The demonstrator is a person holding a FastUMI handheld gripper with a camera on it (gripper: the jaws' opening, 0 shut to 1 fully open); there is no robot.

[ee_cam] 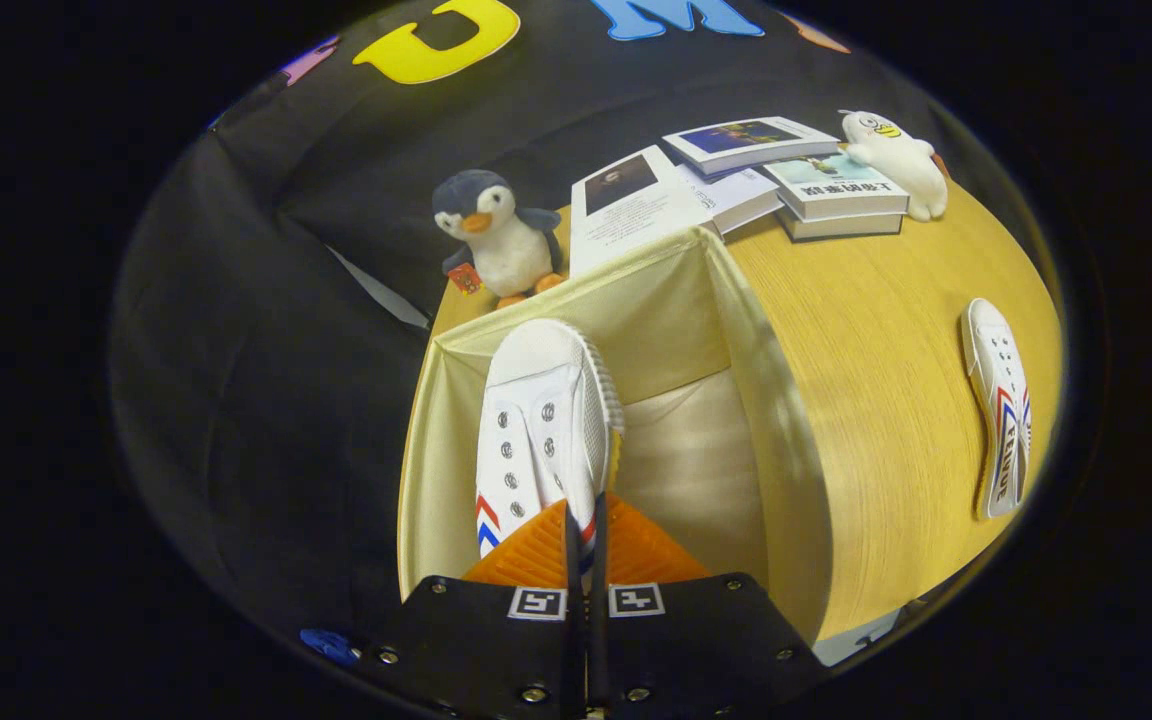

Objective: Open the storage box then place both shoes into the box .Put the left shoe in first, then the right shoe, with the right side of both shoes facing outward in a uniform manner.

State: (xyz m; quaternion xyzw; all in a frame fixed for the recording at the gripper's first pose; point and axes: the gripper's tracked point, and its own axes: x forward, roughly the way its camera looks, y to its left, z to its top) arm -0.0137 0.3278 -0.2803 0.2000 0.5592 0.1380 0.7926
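I see a light wooden table (896,350) with black cloth (266,330) hanging behind it. Books (786,170) and two soft toys, a penguin (496,235) and a white one (901,160), sit at the back.

Camera rides the tongs (584,520), looking steeply down into the box (676,290).

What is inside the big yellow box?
One white shoe hangs in the open box, pinched by the gripper, toe pointing away. Beside it the pale box floor is bare. The shoe and fingers cover whatever lies under them.
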